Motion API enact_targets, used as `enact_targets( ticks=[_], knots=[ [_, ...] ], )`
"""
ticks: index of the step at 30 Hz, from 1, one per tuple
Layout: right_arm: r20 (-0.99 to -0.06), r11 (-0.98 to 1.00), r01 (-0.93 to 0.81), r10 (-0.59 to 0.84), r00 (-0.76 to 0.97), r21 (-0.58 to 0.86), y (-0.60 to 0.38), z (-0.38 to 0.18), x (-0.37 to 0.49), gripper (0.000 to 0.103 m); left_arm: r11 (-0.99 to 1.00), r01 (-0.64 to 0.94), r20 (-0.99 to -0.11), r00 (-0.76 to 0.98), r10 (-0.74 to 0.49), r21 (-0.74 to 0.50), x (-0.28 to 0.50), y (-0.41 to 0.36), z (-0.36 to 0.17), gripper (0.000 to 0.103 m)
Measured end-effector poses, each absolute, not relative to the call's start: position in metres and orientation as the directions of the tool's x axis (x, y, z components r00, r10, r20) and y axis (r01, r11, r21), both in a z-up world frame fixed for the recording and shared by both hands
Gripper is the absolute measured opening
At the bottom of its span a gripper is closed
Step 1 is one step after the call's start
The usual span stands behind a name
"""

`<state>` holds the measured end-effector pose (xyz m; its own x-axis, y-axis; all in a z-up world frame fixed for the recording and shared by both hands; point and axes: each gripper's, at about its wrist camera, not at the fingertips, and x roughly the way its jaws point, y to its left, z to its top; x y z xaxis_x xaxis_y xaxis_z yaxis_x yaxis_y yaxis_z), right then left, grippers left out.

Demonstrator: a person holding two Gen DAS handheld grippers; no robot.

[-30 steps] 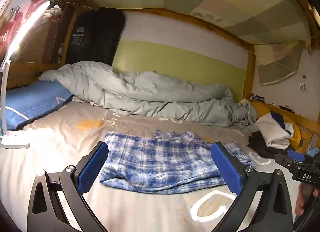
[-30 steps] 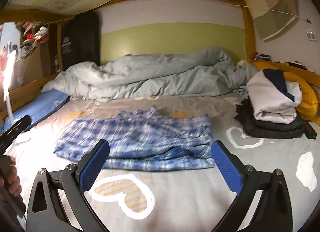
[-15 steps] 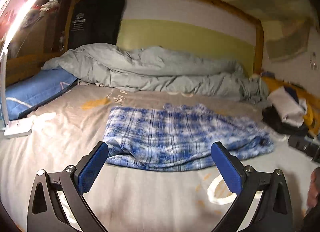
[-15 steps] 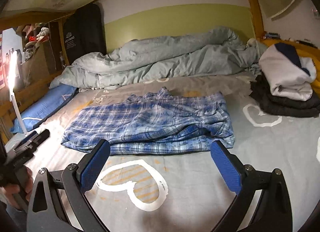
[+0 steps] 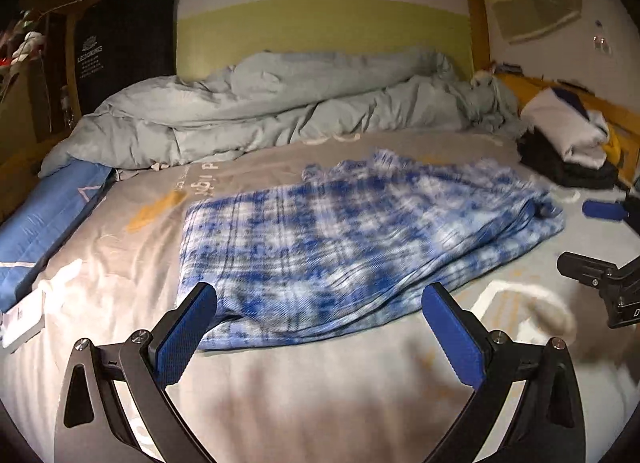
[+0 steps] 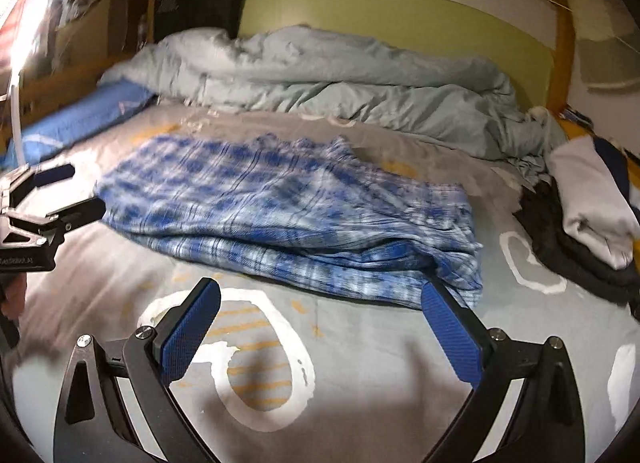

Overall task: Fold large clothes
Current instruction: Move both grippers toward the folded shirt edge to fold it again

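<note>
Your left gripper (image 5: 318, 327) stands with its jaws spread wide and nothing between them; your right gripper (image 6: 320, 327) is the same, wide apart and empty. The blue plaid garment (image 5: 352, 239) lies on the bed sheet (image 5: 320, 395), already doubled over at least once by the look of its layered near edge, though motion blur hides the detail. Seen from the left wrist, its near-left corner sits just ahead of the left-hand jaw and its near edge runs across between the jaws. Seen from the right wrist, its near-right corner (image 6: 460, 279) lies just ahead of the right-hand jaw. In my judgement you are at the approach stage before a further fold, with no grasp yet made. The next move calls for each gripper to go down onto its own corner, close on all layers together, and lift evenly. A grey duvet (image 5: 280, 103) and a stack of folded clothes (image 6: 588, 207) lie beyond the jaws, apart from the garment.
</note>
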<state>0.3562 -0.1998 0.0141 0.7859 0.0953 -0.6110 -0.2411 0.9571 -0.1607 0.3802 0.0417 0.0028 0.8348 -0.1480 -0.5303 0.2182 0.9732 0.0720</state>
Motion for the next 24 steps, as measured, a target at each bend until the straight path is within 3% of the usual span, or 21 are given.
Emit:
enact_targets(
  ticks=[6, 11, 20, 24],
  knots=[
    [-0.667, 0.913, -0.356, 0.14, 0.732, -0.199, -0.186, -0.001, 0.364, 0.1, 0.972, 0.227, -0.58, 0.801, -0.146, 0.069, 0.389, 0.049, -0.019, 0.103],
    [-0.663, 0.887, -0.367, 0.097, 0.742, -0.281, -0.175, -0.006, 0.367, 0.1, 0.964, 0.253, -0.573, 0.803, -0.164, 0.079, 0.385, 0.045, -0.019, 0.103],
    [-0.667, 0.886, -0.358, 0.077, 0.741, -0.296, -0.179, -0.009, 0.369, 0.1, 0.964, 0.244, -0.582, 0.802, -0.139, 0.106, 0.387, 0.041, -0.02, 0.103],
    [-0.684, 0.941, -0.292, 0.099, 0.723, -0.173, -0.204, -0.006, 0.376, 0.1, 0.973, 0.221, -0.575, 0.806, -0.14, 0.074, 0.389, 0.049, -0.019, 0.103]
  ],
)
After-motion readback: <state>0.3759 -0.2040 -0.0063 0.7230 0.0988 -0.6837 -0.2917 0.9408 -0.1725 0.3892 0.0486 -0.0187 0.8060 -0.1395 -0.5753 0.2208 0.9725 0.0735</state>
